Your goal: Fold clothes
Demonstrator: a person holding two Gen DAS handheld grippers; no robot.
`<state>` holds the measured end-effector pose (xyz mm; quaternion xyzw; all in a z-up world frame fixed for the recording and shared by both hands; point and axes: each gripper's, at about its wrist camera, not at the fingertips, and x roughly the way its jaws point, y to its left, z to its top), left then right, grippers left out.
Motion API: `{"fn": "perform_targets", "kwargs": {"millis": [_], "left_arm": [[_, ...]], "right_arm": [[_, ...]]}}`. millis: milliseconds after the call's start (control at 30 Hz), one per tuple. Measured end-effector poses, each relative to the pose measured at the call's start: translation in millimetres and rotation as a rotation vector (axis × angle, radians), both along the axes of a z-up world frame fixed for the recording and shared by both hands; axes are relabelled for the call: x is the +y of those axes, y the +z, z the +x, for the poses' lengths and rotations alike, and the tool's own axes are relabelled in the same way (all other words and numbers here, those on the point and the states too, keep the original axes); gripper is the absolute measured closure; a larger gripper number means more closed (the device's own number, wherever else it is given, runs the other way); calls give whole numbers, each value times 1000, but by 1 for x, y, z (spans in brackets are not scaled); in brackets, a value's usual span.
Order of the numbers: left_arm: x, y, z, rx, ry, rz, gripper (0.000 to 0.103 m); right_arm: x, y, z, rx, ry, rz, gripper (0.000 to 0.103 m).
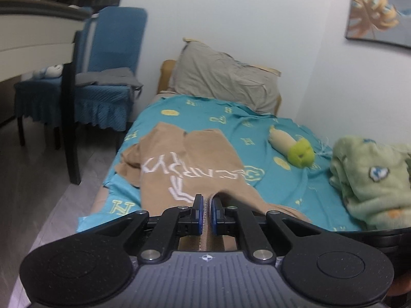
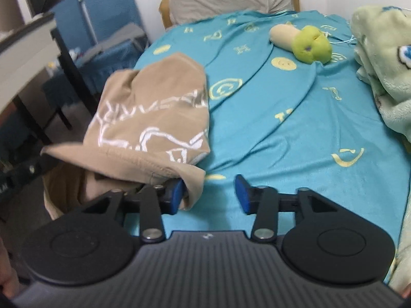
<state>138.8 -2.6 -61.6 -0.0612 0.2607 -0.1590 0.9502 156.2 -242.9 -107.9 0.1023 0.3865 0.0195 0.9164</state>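
Note:
A tan sweatshirt with white lettering lies on the teal bedsheet near the bed's left edge. My left gripper is shut on its ribbed hem, which runs between the blue pads. In the right wrist view the sweatshirt is lifted and hangs in a bunched fold at the left. My right gripper is open just above the bedsheet. A corner of the tan cloth drapes over its left fingertip; the right finger is clear of the cloth.
A green plush toy and a pale green fleece blanket lie on the bed's right side. A grey pillow is at the head. Blue chairs and a table stand left of the bed. A tan basket sits below the bed edge.

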Motion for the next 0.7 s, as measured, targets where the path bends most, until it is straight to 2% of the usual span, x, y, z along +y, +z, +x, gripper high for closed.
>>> {"fn": "perform_targets", "kwargs": {"millis": [67,100,133,433,533,600,700], "left_arm": [[-3,1,-4,-6,-12,0,96],[-3,1,-5,-9,-13,-6,96],[-3,2,-6,-12,-14,-11,96],[-6,14,-19,-68,-40,-67,99],[-8,20,-27,-94,-61,-105,100],[-5,25,-36,-114,-62,-148,101],[-3,36,-54,-228,-59,-166,101]], "right_arm": [[17,-1,-3,-11,120,-5,17],[25,-1,-4,-17,181,-8,14],[31,-1,-5,-25,217,-11,14],[32,-2,2,-138,74,-51,14],[11,-4,2,-99,-45,-40,14],[-3,-8,2,-22,-112,-30,14],[-29,-22,4,100,-170,148,14]]}}
